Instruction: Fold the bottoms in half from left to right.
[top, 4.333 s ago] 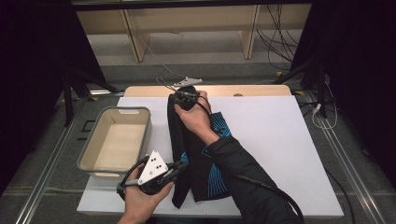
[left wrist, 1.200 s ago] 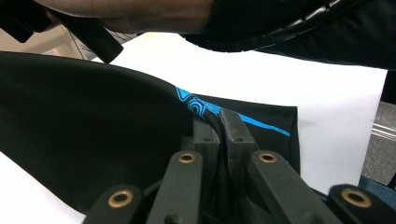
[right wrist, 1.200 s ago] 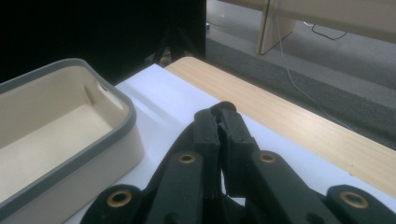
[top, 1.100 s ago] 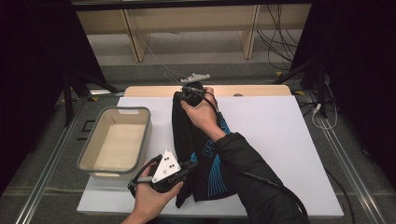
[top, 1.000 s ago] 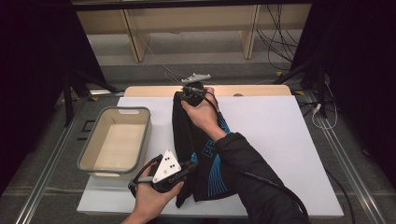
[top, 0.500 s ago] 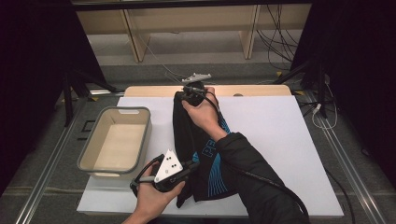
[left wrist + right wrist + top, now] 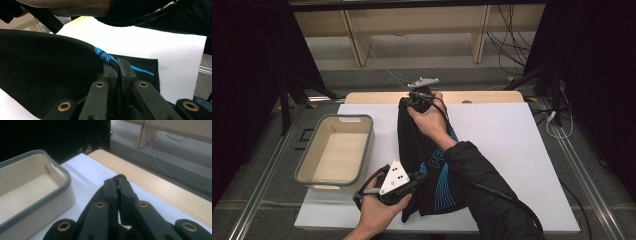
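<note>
A black garment (image 7: 422, 150) with a blue print lies lengthwise on the white table cover (image 7: 512, 150). At its near end my left gripper (image 7: 418, 177) is shut on the fabric. The left gripper view has the two jaws pressed together on a black fold of the garment (image 7: 50, 75), with its blue print just beyond. At the far end my right gripper (image 7: 410, 103) is shut on the garment's other edge. In the right gripper view a thin bit of black cloth sits between the closed fingertips (image 7: 110, 187). The cloth is stretched between the two grippers.
A cream bin with a grey rim (image 7: 368, 145) stands at the left of the table, and its rim (image 7: 37, 202) also shows in the right gripper view. A strip of wooden tabletop (image 7: 492, 97) runs along the far edge. Cables lie on the floor beyond.
Since the oldest frame my left gripper has shifted right and my right gripper farther away, drawing the garment out straighter. Over the last second nothing has moved.
</note>
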